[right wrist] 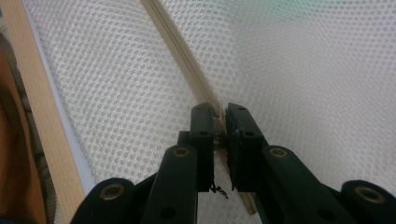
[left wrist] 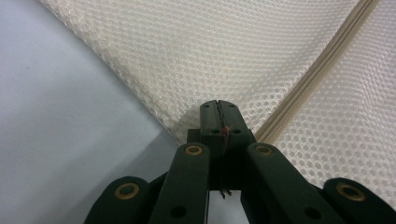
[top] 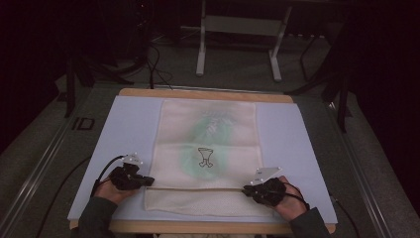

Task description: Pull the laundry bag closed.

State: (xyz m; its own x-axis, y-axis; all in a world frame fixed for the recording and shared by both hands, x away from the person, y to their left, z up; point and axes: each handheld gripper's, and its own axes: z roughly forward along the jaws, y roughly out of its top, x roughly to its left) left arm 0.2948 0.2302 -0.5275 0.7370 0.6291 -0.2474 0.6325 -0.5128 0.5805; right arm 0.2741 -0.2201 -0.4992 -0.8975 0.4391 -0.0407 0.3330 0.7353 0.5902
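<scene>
A cream mesh bag lies flat on a pale mat, with a green garment showing through it. A zipper runs across the bag near its front end. My left gripper is at the bag's left edge by the zipper end. In the left gripper view its jaws are shut on the mesh edge, beside the zipper. My right gripper is at the right edge, and in the right gripper view its jaws pinch the end of the zipper strip.
The mat covers a wooden table, whose front rim shows close to the right gripper. A white metal stand is on the floor beyond the table. Dark cables trail from both grippers.
</scene>
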